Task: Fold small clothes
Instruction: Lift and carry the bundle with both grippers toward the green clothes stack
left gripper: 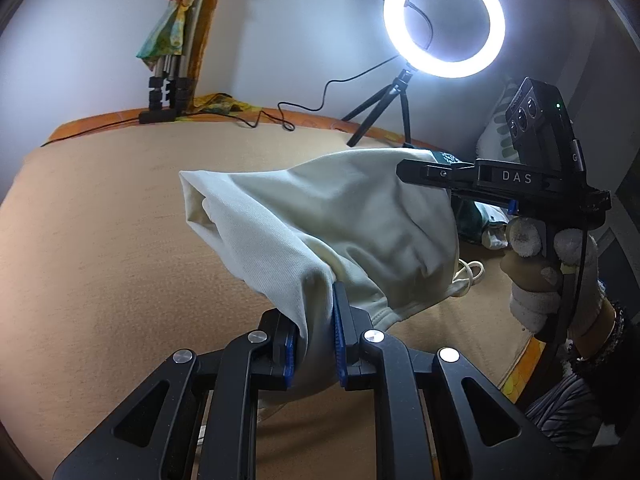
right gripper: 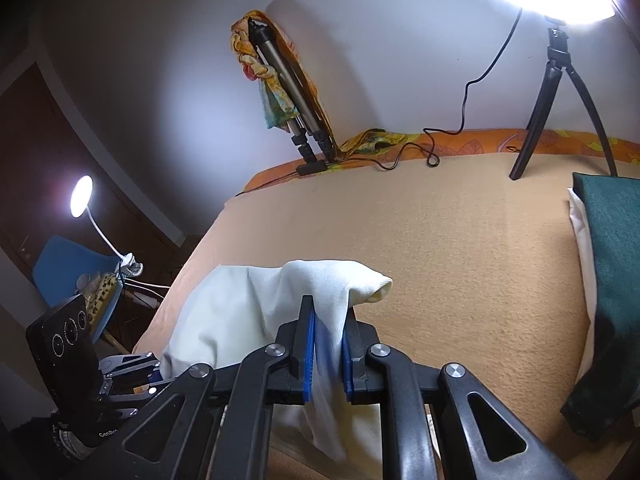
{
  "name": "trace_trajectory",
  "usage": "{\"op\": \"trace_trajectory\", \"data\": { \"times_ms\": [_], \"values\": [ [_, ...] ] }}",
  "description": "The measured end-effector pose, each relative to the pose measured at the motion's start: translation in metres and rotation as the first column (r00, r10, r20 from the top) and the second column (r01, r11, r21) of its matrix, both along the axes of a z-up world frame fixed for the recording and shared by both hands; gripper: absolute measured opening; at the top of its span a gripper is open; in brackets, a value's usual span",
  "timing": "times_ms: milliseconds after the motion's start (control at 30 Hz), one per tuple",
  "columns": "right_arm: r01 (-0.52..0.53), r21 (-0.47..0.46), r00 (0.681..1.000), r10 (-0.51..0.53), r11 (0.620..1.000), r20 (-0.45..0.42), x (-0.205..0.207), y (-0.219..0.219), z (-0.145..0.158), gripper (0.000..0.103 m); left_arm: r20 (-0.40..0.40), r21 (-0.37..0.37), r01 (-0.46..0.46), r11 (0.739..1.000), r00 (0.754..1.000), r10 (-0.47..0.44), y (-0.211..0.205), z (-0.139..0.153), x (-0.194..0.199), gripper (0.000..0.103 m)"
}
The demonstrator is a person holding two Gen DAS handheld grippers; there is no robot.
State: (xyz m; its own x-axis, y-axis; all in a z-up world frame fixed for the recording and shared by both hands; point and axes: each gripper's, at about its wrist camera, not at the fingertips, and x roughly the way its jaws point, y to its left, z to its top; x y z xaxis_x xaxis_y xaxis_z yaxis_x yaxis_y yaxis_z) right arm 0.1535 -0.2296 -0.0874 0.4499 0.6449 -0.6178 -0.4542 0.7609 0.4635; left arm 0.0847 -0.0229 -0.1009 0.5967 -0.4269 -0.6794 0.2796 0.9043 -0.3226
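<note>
A small white garment (left gripper: 320,220) hangs stretched between my two grippers above the tan bed cover (left gripper: 100,260). My left gripper (left gripper: 316,344) is shut on one bunched edge of it. My right gripper (right gripper: 328,356) is shut on another edge, with the cloth (right gripper: 248,312) draped over its fingers. In the left wrist view the right gripper's body (left gripper: 500,178) shows at the right, held by a gloved hand (left gripper: 544,276); its fingertips are hidden behind the cloth. In the right wrist view the left gripper's body (right gripper: 120,372) shows at the lower left.
A lit ring light (left gripper: 444,26) on a small tripod stands at the far edge, its cable (left gripper: 304,108) trailing over the bed. A folded tripod (left gripper: 172,64) leans against the wall. Folded dark green and white clothes (right gripper: 608,264) lie at the right. A desk lamp (right gripper: 82,196) stands beyond the left edge.
</note>
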Motion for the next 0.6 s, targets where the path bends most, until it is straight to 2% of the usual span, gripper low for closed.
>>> {"op": "trace_trajectory", "data": {
  "times_ms": [233,600],
  "values": [
    [0.044,0.012,0.999,-0.044,0.999,0.020,-0.010,-0.028,0.011,0.009,0.028,-0.005,0.044,0.999,0.999,-0.043,-0.027,0.013,0.003,0.013],
    [0.137,-0.019,0.987,-0.135,0.990,0.085,-0.031,-0.082,0.034,0.009,0.069,0.000,0.146,0.989,0.987,-0.146,-0.081,0.039,0.013,0.013]
  ]
}}
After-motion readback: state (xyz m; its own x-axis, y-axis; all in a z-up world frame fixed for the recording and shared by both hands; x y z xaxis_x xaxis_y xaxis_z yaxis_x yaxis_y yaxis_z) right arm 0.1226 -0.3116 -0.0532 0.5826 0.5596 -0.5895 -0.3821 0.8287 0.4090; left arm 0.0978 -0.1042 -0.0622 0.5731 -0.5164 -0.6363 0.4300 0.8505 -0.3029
